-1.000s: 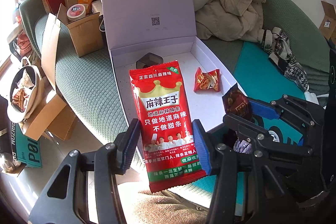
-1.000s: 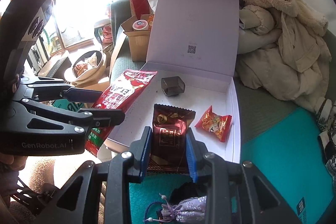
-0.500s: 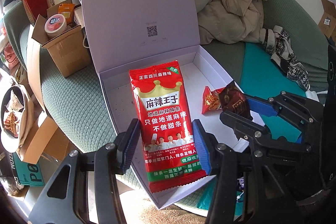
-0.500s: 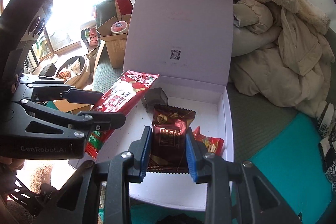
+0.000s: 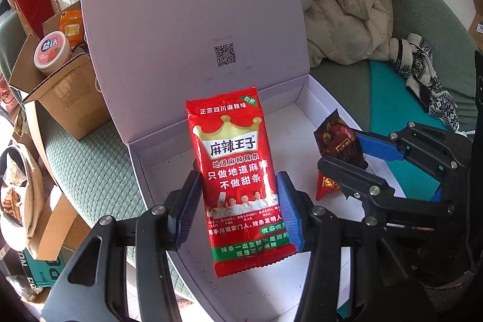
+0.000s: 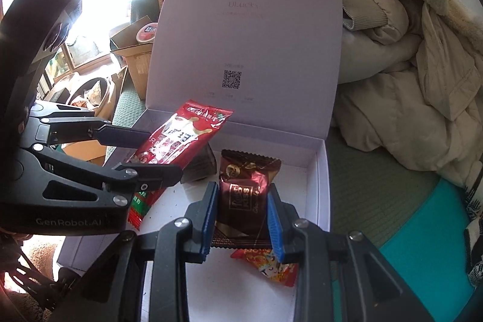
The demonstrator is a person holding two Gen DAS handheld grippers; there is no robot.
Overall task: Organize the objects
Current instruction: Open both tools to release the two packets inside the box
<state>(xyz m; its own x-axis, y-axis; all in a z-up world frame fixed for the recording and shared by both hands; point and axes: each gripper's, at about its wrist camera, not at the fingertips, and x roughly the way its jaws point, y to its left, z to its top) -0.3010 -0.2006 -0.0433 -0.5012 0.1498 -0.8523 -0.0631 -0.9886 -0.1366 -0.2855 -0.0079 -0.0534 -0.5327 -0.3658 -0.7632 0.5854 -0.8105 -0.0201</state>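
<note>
Right wrist view: my right gripper clamps the maroon packet directly over the white box; my left gripper pinches the red packet alongside, lengthwise upright.

Black linkage frames, blue ribbed fingers

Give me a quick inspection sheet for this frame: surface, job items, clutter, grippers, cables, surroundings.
Surface: open white gift box, lid upright, on a green sofa.
Job's things: red spicy-strip packet and dark maroon candy packet held over the box; orange-red snack packet and dark grey object lying inside.
Clutter: cardboard box with a pink-lidded tub.
Grippers: left gripper shut on the red packet; right gripper shut on the maroon one.
Cables: nothing seen.
Surroundings: beige coats, teal mat.
</note>
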